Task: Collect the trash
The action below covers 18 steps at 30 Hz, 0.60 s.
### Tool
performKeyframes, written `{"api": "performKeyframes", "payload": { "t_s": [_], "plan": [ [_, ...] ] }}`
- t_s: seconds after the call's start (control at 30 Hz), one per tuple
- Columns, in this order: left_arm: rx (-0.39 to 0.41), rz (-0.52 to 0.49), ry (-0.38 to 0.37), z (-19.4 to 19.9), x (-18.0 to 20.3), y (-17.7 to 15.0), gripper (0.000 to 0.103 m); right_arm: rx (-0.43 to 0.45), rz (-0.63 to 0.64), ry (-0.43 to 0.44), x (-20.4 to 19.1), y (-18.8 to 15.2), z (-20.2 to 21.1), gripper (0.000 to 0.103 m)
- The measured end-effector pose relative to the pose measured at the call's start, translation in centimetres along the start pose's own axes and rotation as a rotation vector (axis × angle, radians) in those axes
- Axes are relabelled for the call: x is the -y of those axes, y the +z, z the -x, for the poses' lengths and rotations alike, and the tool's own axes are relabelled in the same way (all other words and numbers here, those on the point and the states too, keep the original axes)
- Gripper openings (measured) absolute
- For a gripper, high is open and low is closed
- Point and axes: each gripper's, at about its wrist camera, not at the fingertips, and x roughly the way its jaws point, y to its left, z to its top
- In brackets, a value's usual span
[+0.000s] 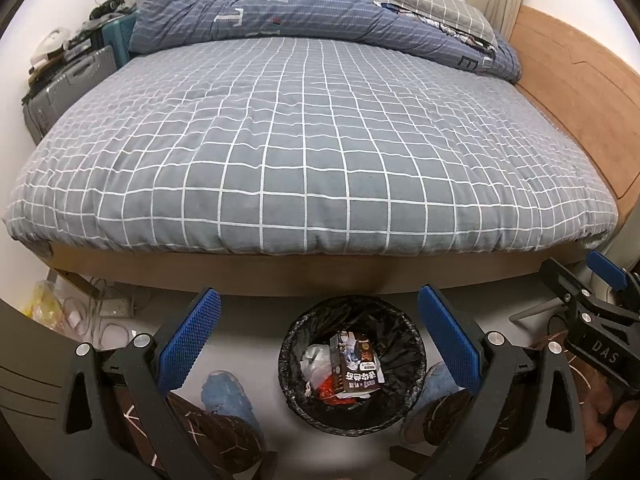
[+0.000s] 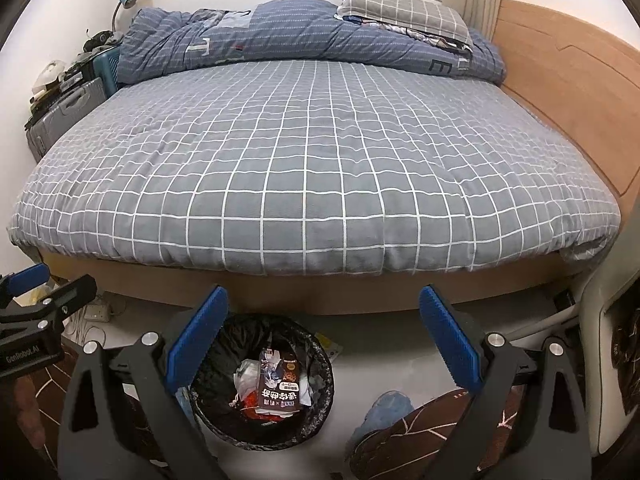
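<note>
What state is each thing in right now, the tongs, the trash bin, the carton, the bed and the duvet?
Left tongs: open, holding nothing, above the bin.
Right tongs: open, holding nothing.
Trash bin: upright on the floor, lined with a black bag, partly filled.
Carton: inside the bin, on top of the other trash.
Bed: covered with a checked sheet, no trash showing on it.
Blue duvet: bunched up at the far end.

Spread right gripper (image 2: 322,340) above bin (image 2: 320,364)

Grey white-checked bedsheet (image 1: 304,136), blue striped quilt (image 1: 312,12), black-lined bin (image 1: 352,412), dark brown carton (image 1: 356,364).
</note>
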Motion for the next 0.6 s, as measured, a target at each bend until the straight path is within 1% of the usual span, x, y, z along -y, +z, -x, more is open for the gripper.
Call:
{"api": "performKeyframes", "payload": {
  "t_s": [0.6],
  "plan": [
    [0.014,-0.013,0.022,-0.11,0.51,0.17,0.097,-0.003,-0.005,-0.011,0.13,0.48,-0.39,0.093]
  ]
}}
